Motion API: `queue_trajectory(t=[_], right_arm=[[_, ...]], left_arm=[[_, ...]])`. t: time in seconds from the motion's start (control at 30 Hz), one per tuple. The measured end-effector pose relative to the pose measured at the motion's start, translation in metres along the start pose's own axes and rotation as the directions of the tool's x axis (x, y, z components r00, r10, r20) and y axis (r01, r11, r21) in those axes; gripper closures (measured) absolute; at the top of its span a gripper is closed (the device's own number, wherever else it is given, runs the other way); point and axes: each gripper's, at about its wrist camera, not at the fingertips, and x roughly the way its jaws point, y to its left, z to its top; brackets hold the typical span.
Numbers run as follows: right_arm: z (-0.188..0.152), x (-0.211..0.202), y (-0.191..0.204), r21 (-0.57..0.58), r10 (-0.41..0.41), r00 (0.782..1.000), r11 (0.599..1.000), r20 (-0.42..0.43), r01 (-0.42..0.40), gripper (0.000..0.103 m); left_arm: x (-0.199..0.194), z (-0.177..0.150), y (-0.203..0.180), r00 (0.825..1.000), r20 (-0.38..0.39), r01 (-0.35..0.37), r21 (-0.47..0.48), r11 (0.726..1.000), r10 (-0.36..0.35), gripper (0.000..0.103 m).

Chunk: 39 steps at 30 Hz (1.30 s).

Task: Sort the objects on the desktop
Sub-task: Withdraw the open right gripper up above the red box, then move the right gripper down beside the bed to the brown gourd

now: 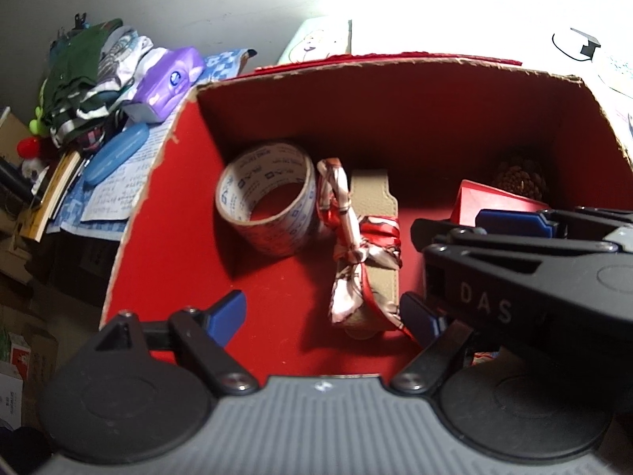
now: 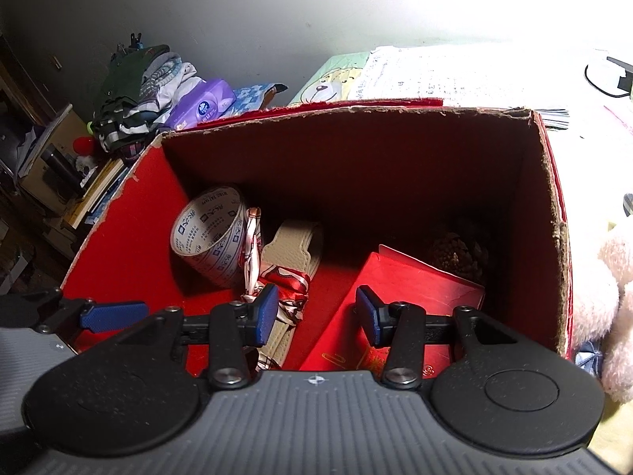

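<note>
Red box: open cardboard box (image 1: 166, 213) fills both views, both grippers over it
Left gripper: left gripper (image 1: 324, 316) spread wide, nothing pinched; beige case (image 1: 372, 206) with its red-white ribbon (image 1: 348, 245) just above the gap
Right gripper: right gripper (image 2: 316, 312) part spread, empty, box floor between the pads
Tape roll: tape roll (image 2: 209, 237) centre left, beside the ribbon
Right view only: whole red envelope (image 2: 399, 297), pale plush (image 2: 609, 301) at right edge
Left view only: blue oblong case (image 1: 116, 154) upper left
</note>
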Motion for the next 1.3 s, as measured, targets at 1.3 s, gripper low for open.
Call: queue_trajectory(t=[1.3], right_arm=[[-0.022, -0.096, 0.065, -0.012, 0.155, 0.951, 0.987, 0.268, -0.158, 0.06]], left_arm=[[-0.065, -0.063, 0.166, 0.97, 0.111, 0.228, -0.118, 0.966, -0.216, 0.031]])
